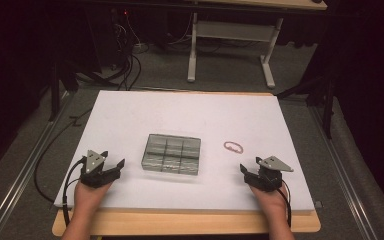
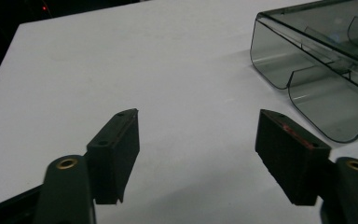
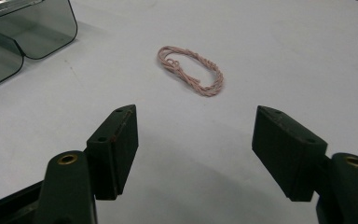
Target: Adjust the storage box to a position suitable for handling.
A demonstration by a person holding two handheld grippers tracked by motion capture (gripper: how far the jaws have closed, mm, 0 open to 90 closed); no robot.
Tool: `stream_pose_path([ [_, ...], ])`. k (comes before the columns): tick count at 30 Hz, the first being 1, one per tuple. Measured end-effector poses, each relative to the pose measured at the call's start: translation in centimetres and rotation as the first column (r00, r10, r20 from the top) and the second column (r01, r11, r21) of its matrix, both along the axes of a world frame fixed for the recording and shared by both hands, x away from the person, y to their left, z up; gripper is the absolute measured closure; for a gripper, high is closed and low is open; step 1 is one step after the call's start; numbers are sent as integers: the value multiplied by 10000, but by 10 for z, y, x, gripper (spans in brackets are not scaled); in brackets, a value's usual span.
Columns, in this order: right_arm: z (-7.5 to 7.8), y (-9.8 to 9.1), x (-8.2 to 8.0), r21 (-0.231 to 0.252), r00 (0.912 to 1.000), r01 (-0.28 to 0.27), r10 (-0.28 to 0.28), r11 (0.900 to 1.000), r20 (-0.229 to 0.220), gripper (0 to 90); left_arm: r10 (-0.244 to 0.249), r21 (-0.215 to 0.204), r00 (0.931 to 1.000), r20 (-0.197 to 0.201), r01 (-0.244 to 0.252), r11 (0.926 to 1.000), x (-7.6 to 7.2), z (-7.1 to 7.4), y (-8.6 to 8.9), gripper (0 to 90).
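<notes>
I have both grippers resting near the front edge of the white surface (image 1: 130, 110), one toward each front corner. The left gripper (image 1: 114, 167) has its jaws spread wide with nothing between them, and the right gripper (image 1: 249, 171) is released the same way, also empty.

From the high view I count one box (image 1: 172, 154), one cord (image 1: 233, 146) and two grippers. The box is clear smoky plastic, sitting about mid-surface between the two grippers, and from above it shows six compartments, three across by two deep. The cord is a small pinkish loop lying flat, just to the right of the box and apart from it, ahead of the right gripper.

The left gripper view gives me what the high view cannot: the box (image 2: 317, 65) up close at upper right, its rounded corners and inner dividers visible through the wall, with bare surface under my jaws. The right gripper view shows the cord (image 3: 191, 70) is twisted strands coiled in an oval, lying ahead of the open jaws, well clear of the pads, with a corner of the box (image 3: 23, 37) at upper left.
</notes>
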State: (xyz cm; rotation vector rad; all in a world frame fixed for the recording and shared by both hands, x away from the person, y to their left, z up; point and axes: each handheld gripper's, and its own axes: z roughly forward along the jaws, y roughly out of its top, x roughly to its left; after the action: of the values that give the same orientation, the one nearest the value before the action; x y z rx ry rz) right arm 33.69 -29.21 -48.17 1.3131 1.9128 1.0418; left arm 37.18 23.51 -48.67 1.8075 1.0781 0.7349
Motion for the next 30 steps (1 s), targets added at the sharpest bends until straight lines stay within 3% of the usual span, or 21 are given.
stream_pose_path([
  [2,0,-1,2,111,9999,-58,60,9999,-157,333,-4,-151,9995,-326,-1,9999,3,0,2,404],
  [3,0,-1,2,111,9999,-58,60,9999,-157,333,-4,-151,9995,-326,-1,9999,3,0,2,407],
  [5,0,-2,1,147,9999,-87,88,9999,-98,335,-93,-308,9974,-710,72,9995,7,0,3,422],
  [8,0,-1,-3,118,9994,-65,61,9999,331,350,-65,-493,9967,-810,25,9988,8,0,5,471],
  [11,0,-1,1,50,10000,61,-61,10000,-60,363,-130,-657,9966,-819,76,9978,8,0,6,485],
  [13,0,-1,2,49,9997,100,-99,9999,-210,371,-194,-649,9973,-705,148,9978,7,0,6,497],
  [18,0,-1,-1,39,9996,248,-248,9997,98,376,-218,-583,9981,-572,185,9981,5,0,6,537],
  [23,0,-1,0,93,9998,198,-199,9998,48,378,-142,-607,9967,-795,94,9981,8,1,5,569],
  [30,0,-1,-1,116,9999,51,-53,9999,156,378,-237,-191,9949,-981,219,9996,9,4,-10,614],
])
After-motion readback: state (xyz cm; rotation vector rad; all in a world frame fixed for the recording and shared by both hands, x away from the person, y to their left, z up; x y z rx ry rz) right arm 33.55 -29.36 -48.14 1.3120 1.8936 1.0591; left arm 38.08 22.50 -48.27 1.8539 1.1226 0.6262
